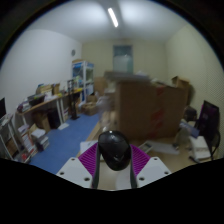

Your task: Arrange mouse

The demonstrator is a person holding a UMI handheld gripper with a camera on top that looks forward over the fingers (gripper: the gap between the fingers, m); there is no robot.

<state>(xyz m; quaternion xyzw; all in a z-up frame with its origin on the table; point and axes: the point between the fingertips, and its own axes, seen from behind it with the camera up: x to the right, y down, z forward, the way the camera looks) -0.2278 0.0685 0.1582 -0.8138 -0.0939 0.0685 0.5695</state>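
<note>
A black computer mouse [114, 148] is held between my gripper's [114, 160] two fingers, raised in the air with its rounded back toward the camera. Both purple pads [89, 158] press on its sides. The gripper points level across a room, high above the floor. No desk surface or mouse mat shows beneath the mouse.
A stack of large cardboard boxes [150, 108] stands ahead in the middle of the room. Cluttered desks and shelves [45, 105] line the left wall. A dark monitor [209, 120] stands at the right. Blue floor [70, 140] lies open to the left ahead.
</note>
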